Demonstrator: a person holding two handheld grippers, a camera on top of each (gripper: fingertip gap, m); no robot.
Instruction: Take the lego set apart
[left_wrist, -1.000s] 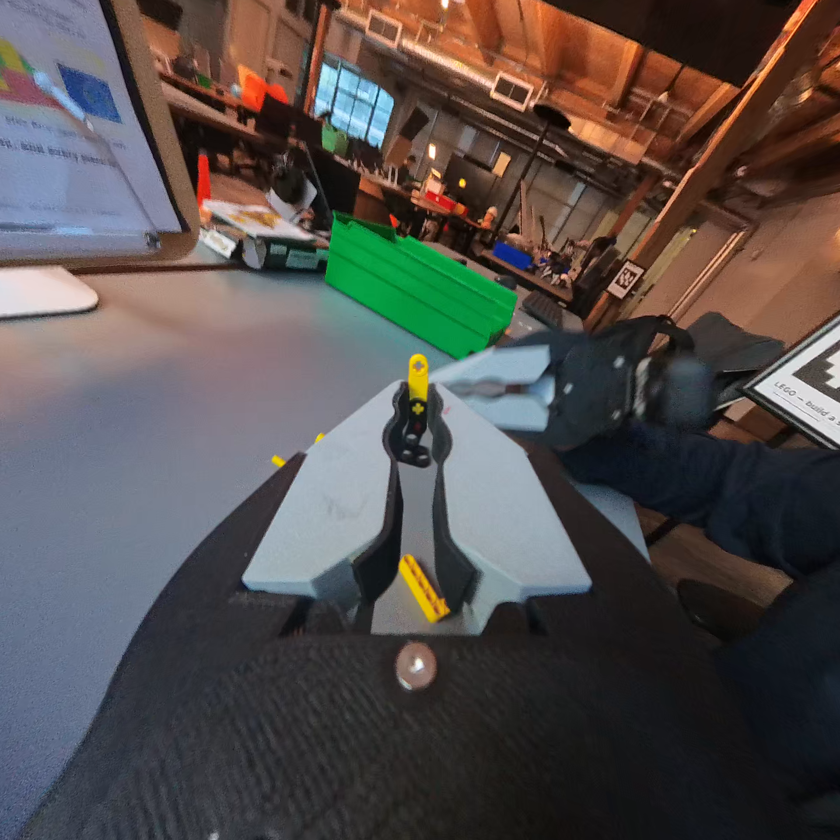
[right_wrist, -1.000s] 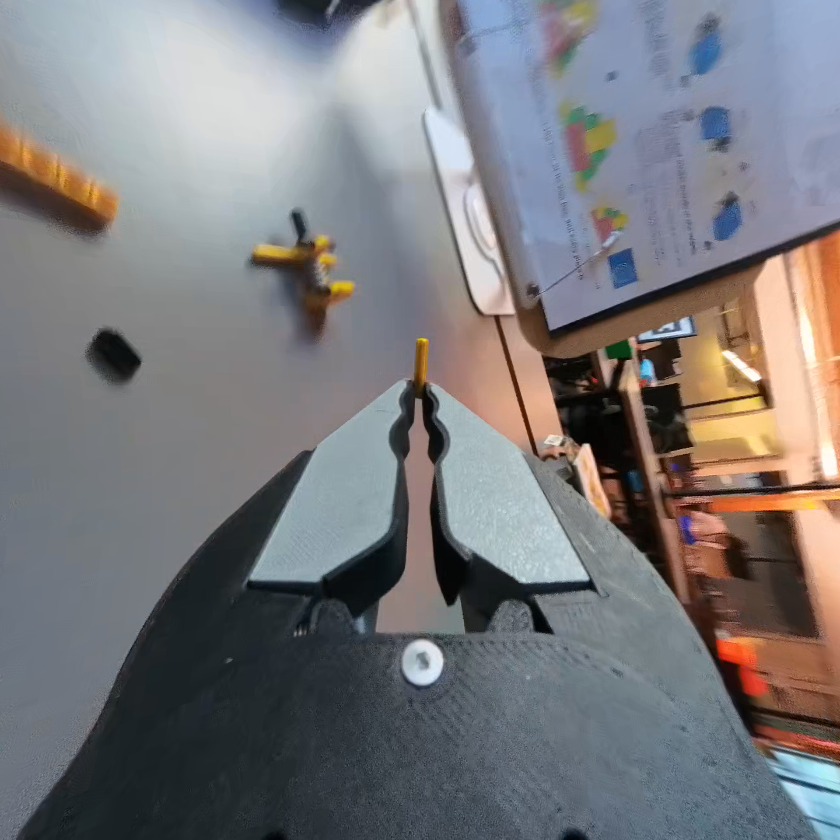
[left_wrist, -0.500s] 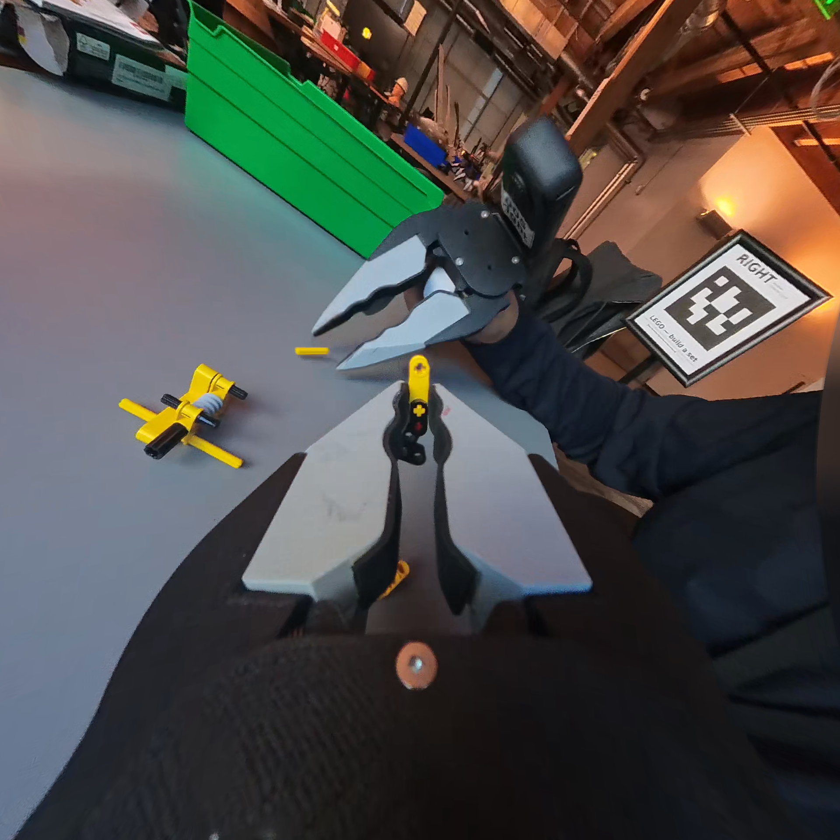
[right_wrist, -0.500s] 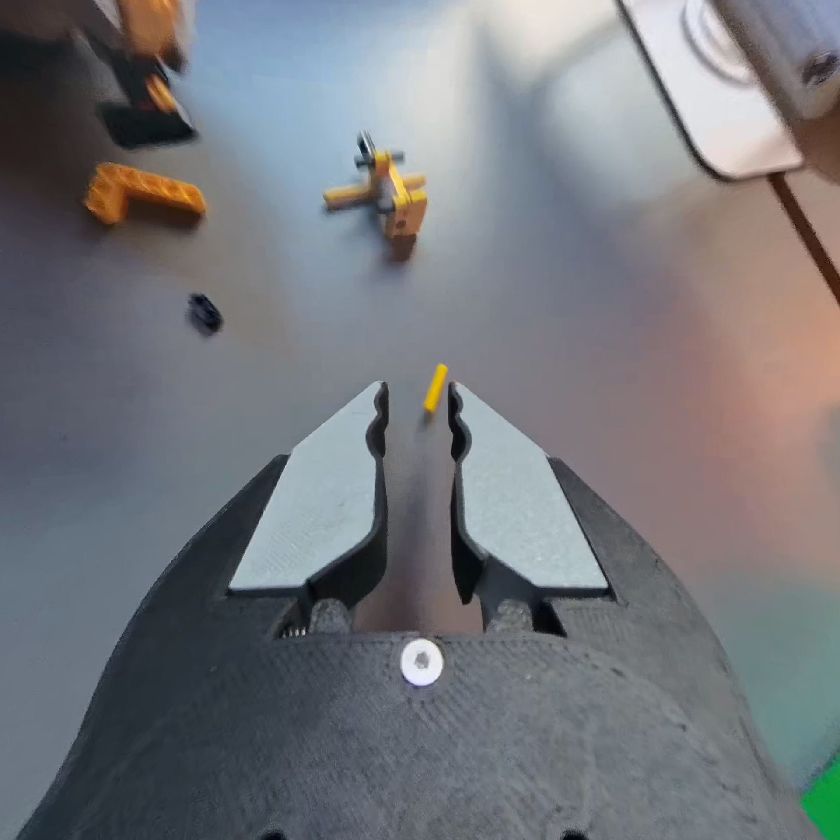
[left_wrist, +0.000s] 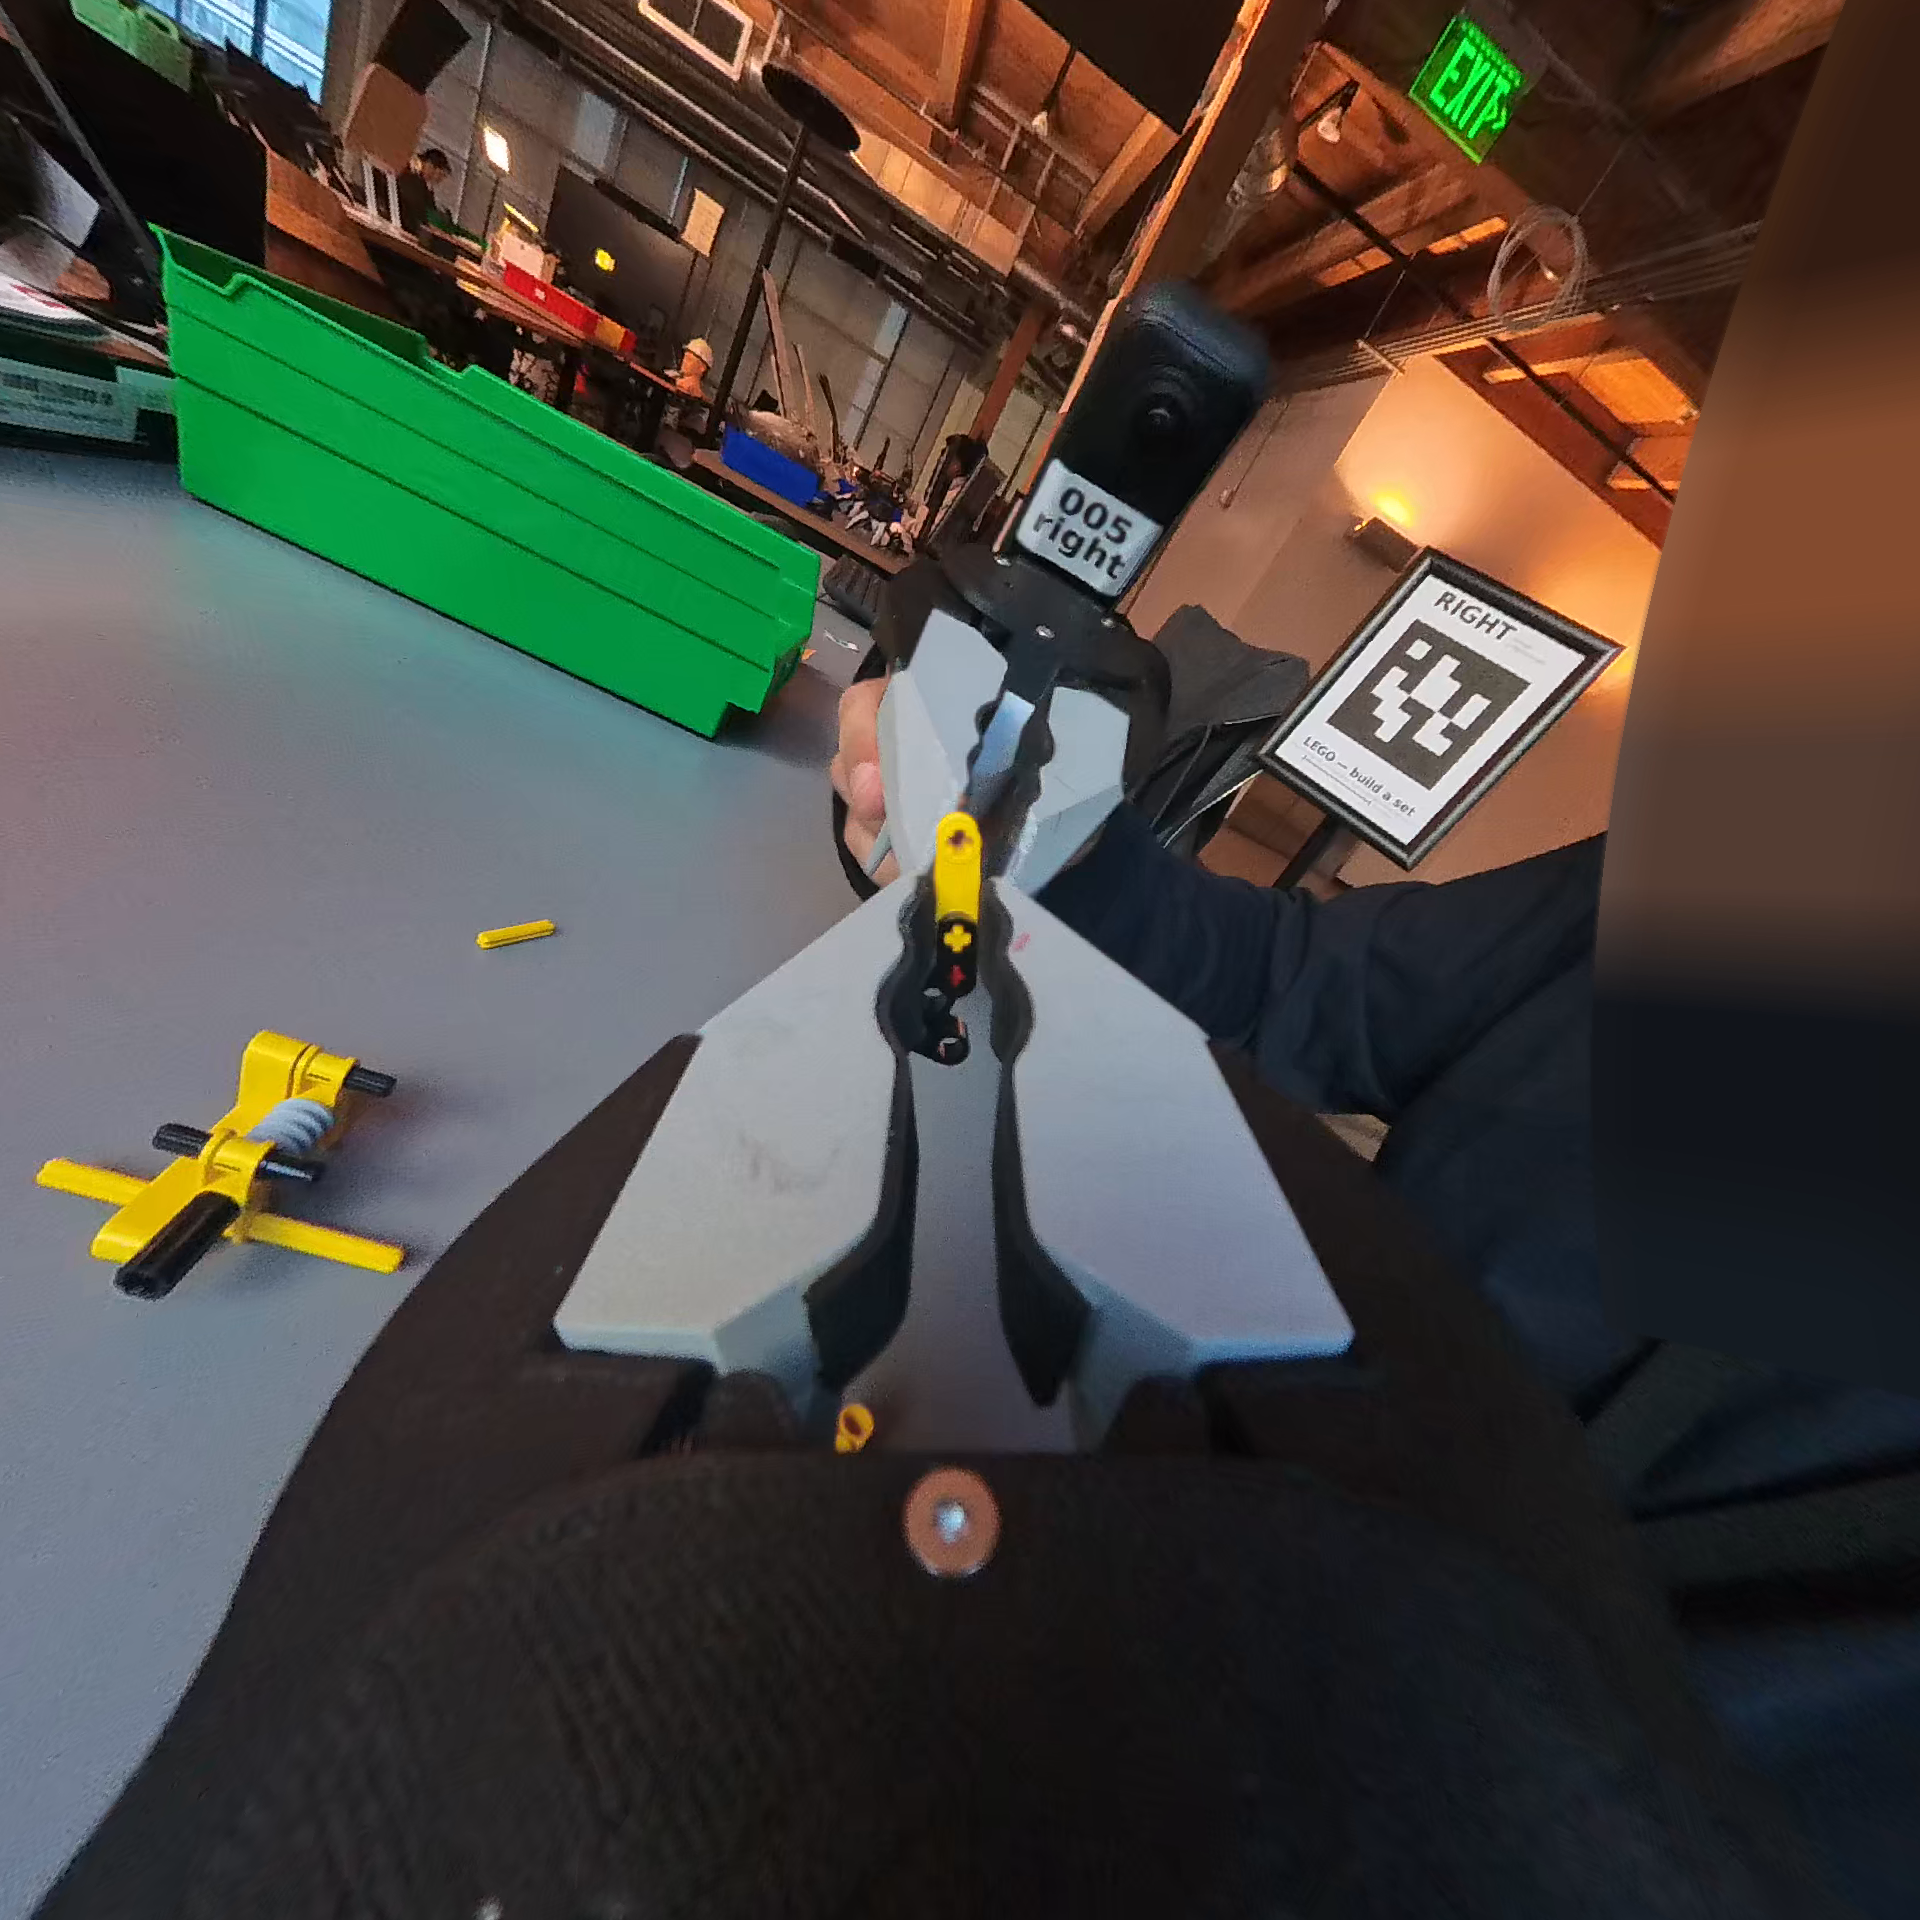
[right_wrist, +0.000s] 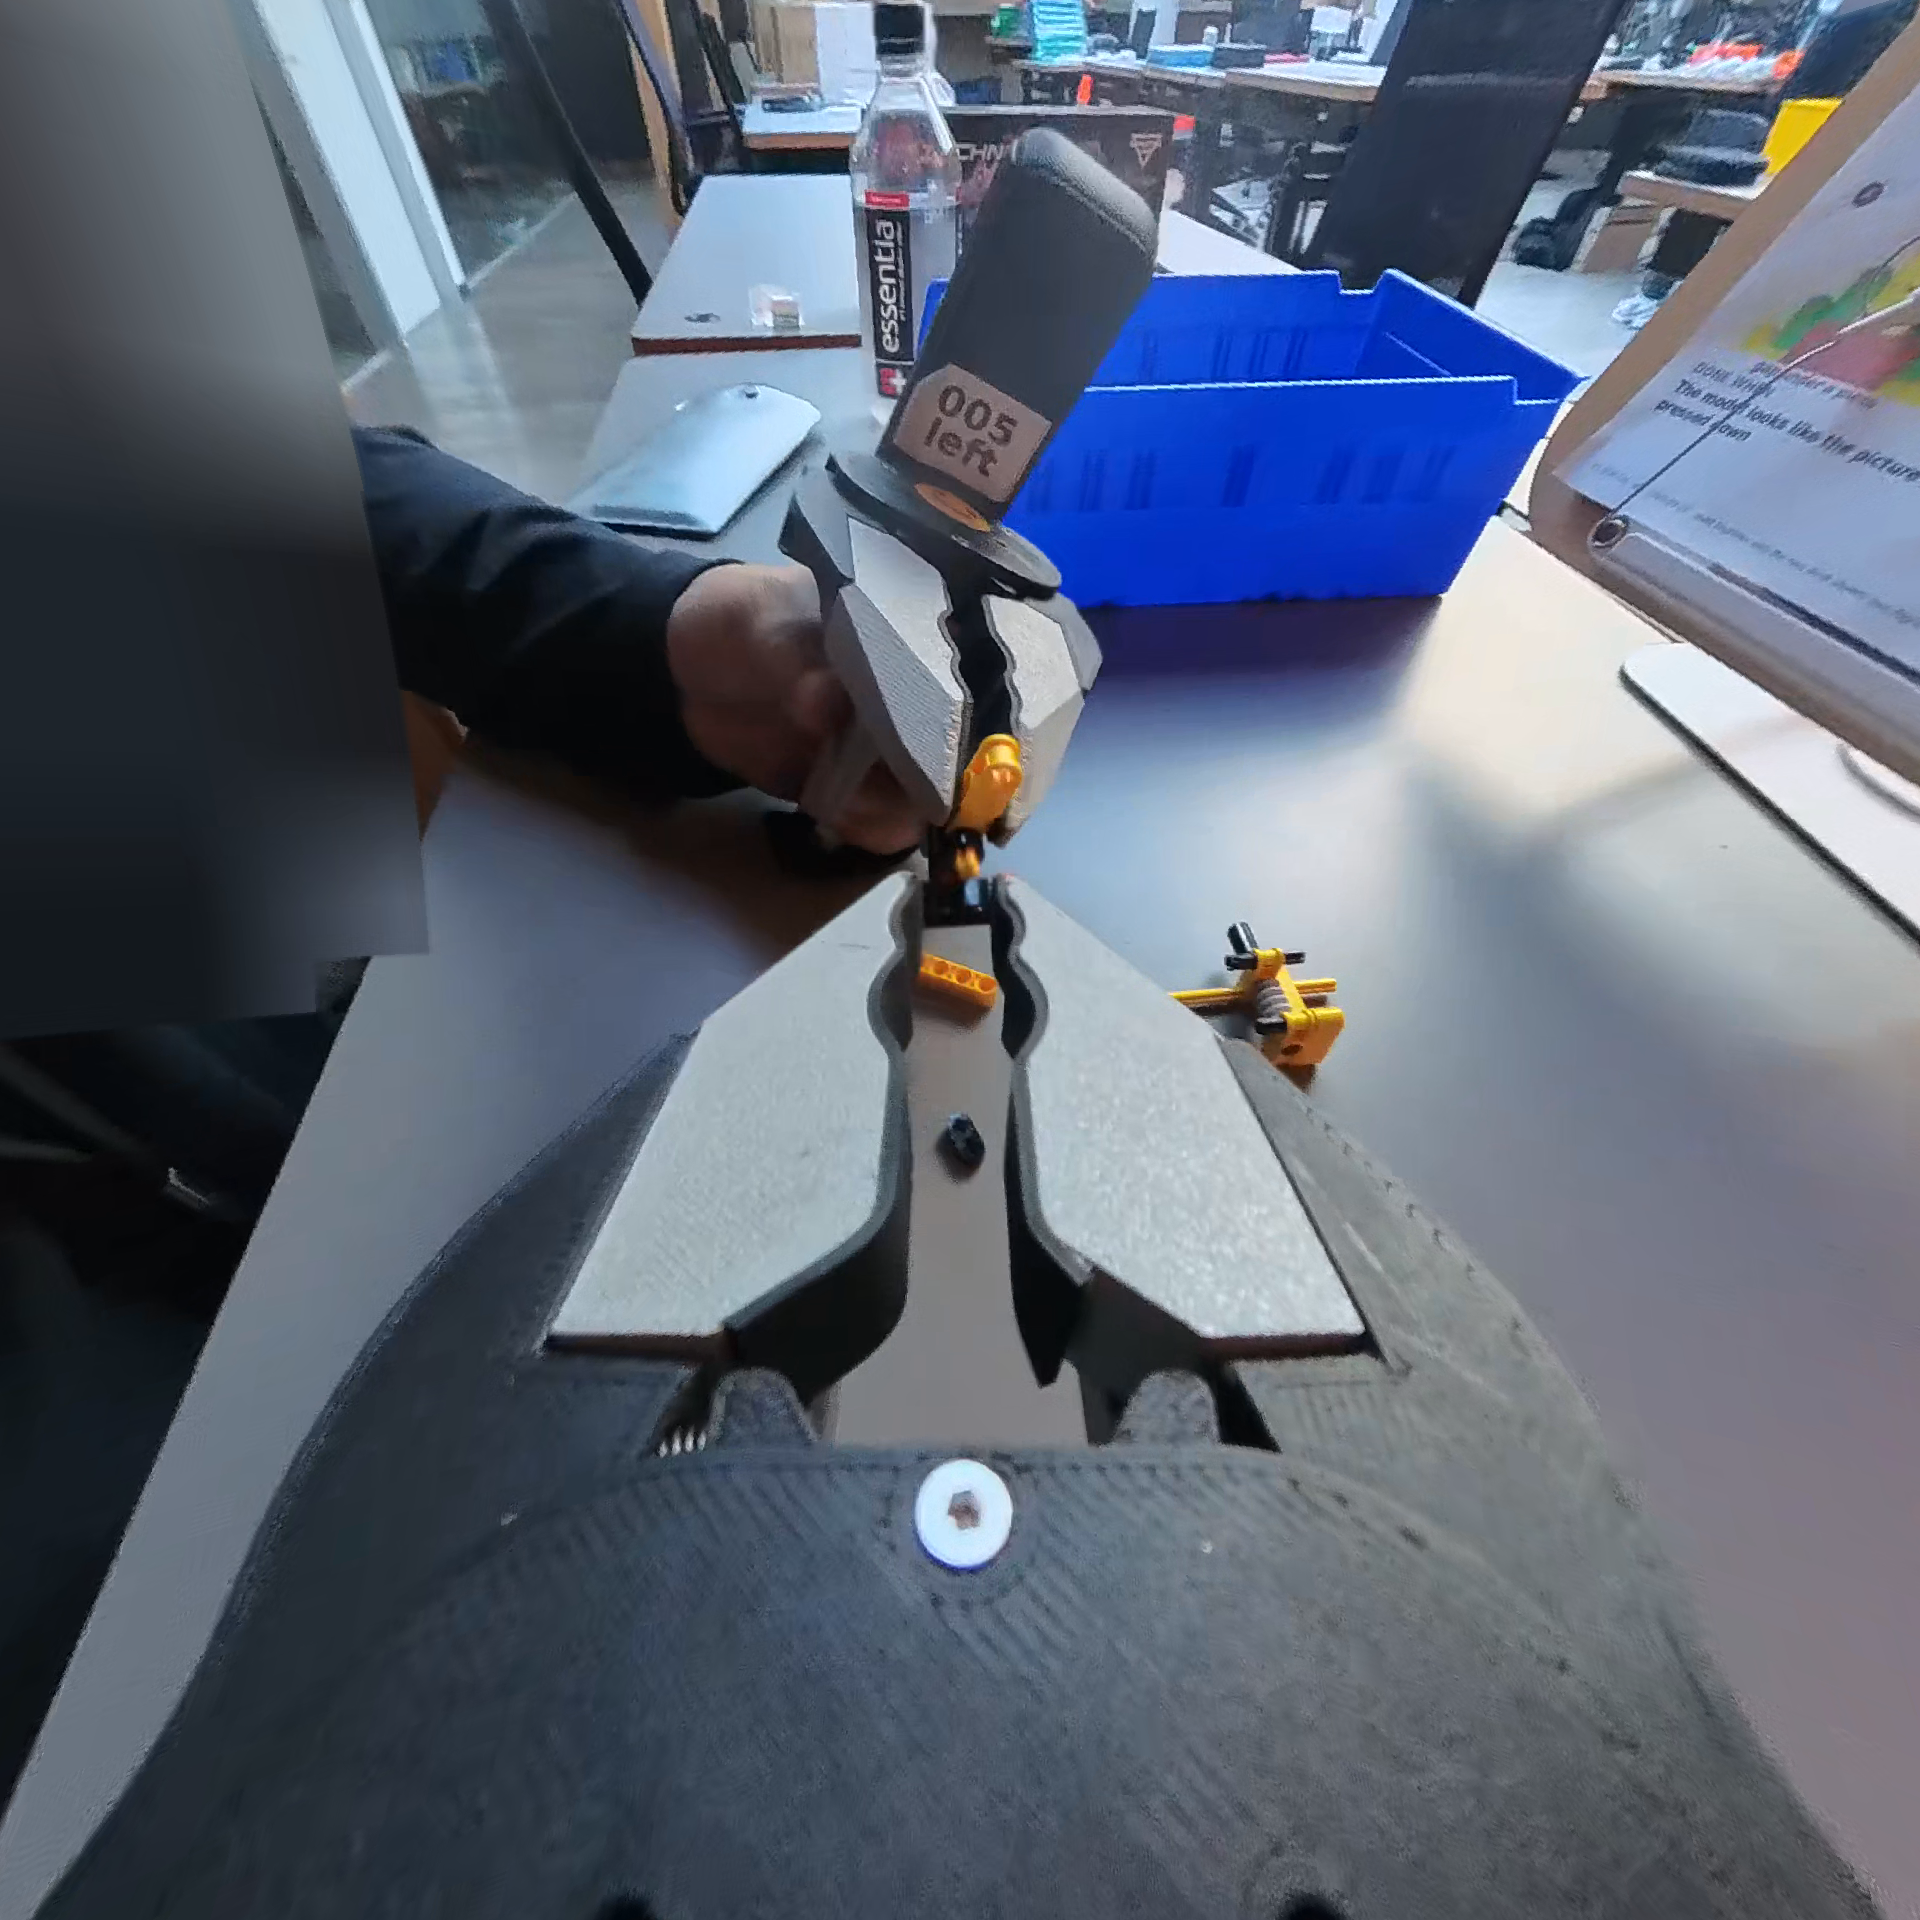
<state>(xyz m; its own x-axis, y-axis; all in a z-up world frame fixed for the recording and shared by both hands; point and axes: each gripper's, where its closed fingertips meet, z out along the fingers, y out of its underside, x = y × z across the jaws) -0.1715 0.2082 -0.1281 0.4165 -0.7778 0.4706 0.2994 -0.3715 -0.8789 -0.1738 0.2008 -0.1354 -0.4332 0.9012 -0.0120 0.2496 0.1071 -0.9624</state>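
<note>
My left gripper (left_wrist: 954, 940) is shut on a small yellow-and-black lego piece (left_wrist: 956, 883) and holds it above the grey table. The right wrist view shows this gripper (right_wrist: 977, 774) head-on. My right gripper (right_wrist: 954, 902) faces it, its jaws closed around the black end of the same piece (right_wrist: 954, 906). It also shows in the left wrist view (left_wrist: 995, 800), just behind the piece's yellow tip. A yellow subassembly with a grey spring (left_wrist: 223, 1164) (right_wrist: 1273, 1003) lies on the table. A loose yellow axle (left_wrist: 514, 933) lies farther off.
A yellow beam (right_wrist: 956, 982) and a black pin (right_wrist: 961, 1138) lie on the table under my right gripper. A blue bin (right_wrist: 1278, 447), a water bottle (right_wrist: 899, 208) and an instruction board (right_wrist: 1766, 416) stand behind. A green bin (left_wrist: 468, 499) stands at the back.
My right gripper let go of the yellow axle onto the table, swung round to face the left gripper and closed on the held piece. The left gripper kept its hold.
</note>
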